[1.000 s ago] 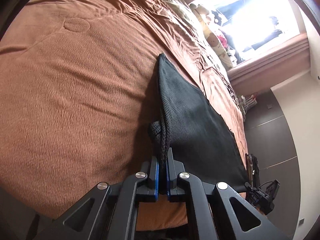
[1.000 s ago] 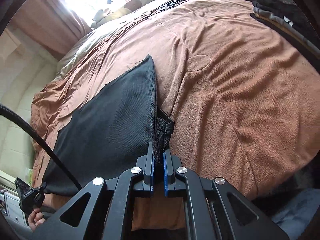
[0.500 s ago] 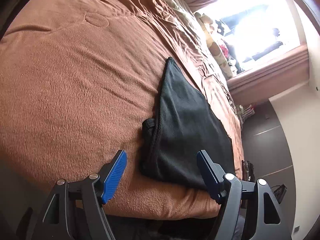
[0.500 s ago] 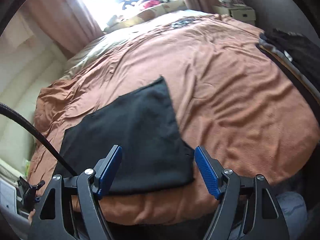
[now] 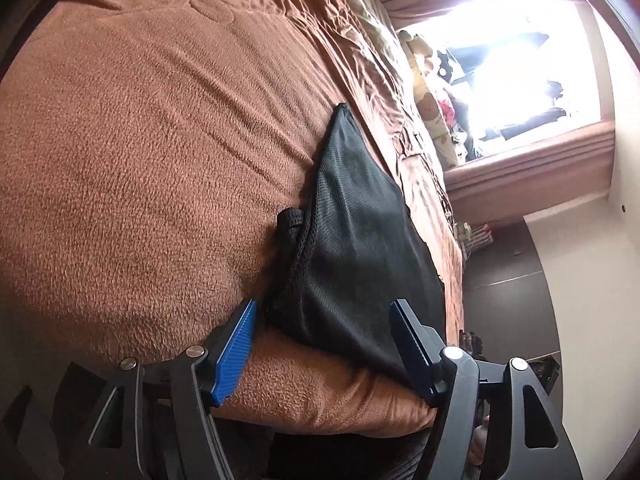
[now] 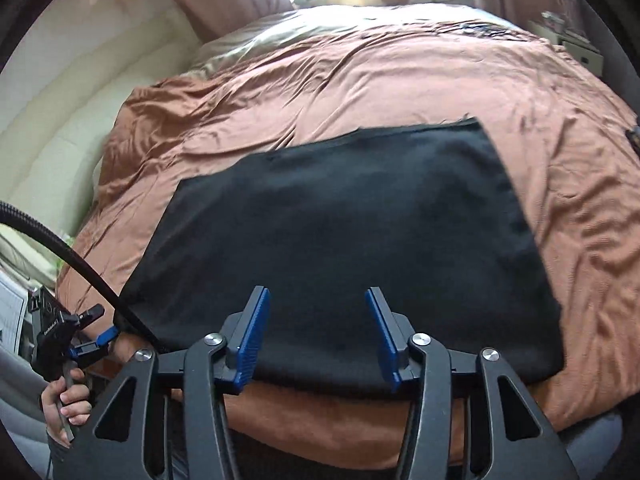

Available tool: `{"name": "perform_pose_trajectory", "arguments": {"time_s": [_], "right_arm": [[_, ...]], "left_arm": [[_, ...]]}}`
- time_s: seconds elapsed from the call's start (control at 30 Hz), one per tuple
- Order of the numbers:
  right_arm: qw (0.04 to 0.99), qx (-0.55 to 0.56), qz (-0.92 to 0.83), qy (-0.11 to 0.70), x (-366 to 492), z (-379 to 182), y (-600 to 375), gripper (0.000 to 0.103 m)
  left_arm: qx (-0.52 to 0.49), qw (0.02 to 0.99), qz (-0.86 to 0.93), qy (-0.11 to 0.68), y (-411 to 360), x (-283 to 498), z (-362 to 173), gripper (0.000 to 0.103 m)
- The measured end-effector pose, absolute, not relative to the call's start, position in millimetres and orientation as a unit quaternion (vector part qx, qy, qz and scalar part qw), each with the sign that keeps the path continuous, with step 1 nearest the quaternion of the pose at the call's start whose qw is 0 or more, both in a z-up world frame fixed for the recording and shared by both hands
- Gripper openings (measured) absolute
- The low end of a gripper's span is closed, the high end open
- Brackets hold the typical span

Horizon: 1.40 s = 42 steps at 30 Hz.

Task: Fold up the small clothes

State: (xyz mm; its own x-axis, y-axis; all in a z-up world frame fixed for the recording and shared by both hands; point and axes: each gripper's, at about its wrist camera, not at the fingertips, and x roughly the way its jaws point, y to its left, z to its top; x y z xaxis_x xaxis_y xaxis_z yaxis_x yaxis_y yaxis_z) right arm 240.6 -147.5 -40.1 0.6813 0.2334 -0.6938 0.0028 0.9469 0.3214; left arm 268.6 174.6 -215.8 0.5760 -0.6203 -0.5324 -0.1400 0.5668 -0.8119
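A black mesh garment (image 6: 352, 248) lies folded flat in a rough rectangle on the brown blanket (image 6: 400, 80), near the bed's front edge. In the left wrist view the garment (image 5: 352, 248) shows edge-on, with a small loop of fabric (image 5: 289, 222) sticking out on its left side. My left gripper (image 5: 324, 344) is open and empty, its blue pads either side of the garment's near corner. My right gripper (image 6: 318, 336) is open and empty, just above the garment's near edge. The left gripper also shows in the right wrist view (image 6: 86, 332), held in a hand.
The brown blanket (image 5: 140, 160) covers the bed. Pillows and soft toys (image 5: 430, 108) lie at the head by a bright window. A black cable (image 6: 60, 248) crosses the lower left of the right wrist view. A dark item (image 6: 634, 136) lies at the bed's right edge.
One second ago both grippers were shut on the garment's edge. Both have opened and let go; the garment now lies flat. The right gripper has swung to face the garment squarely.
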Motion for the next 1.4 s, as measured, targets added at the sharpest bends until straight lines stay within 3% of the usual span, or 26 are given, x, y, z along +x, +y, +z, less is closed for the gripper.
{"name": "perform_pose_trajectory", "arguments": {"time_s": [0.23, 0.3, 0.47, 0.6, 0.87, 1.1, 1.4], "right_arm": [[0.893, 0.133, 0.097, 0.418, 277, -63, -121, 0.033], [0.891, 0.12, 0.103, 0.424, 282, -68, -109, 0.031], [0.882, 0.098, 0.114, 0.447, 293, -85, -90, 0.024], [0.866, 0.06, 0.113, 0.483, 296, -99, -78, 0.019], [0.871, 0.043, 0.109, 0.478, 319, -83, -74, 0.016], [0.869, 0.048, 0.101, 0.482, 353, -92, -69, 0.007], [0.872, 0.051, 0.076, 0.482, 412, -95, -70, 0.007]], "left_arm": [[-0.465, 0.762, -0.153, 0.425, 162, 271, -220, 0.065], [-0.467, 0.764, -0.14, 0.423, 161, 273, -222, 0.056], [-0.481, 0.758, -0.098, 0.429, 170, 278, -233, 0.007], [-0.492, 0.755, -0.101, 0.422, 178, 274, -238, 0.006], [-0.488, 0.756, -0.105, 0.424, 176, 276, -236, 0.006], [-0.482, 0.761, -0.091, 0.424, 170, 275, -232, 0.006], [-0.488, 0.761, -0.057, 0.424, 158, 274, -230, 0.007]]}}
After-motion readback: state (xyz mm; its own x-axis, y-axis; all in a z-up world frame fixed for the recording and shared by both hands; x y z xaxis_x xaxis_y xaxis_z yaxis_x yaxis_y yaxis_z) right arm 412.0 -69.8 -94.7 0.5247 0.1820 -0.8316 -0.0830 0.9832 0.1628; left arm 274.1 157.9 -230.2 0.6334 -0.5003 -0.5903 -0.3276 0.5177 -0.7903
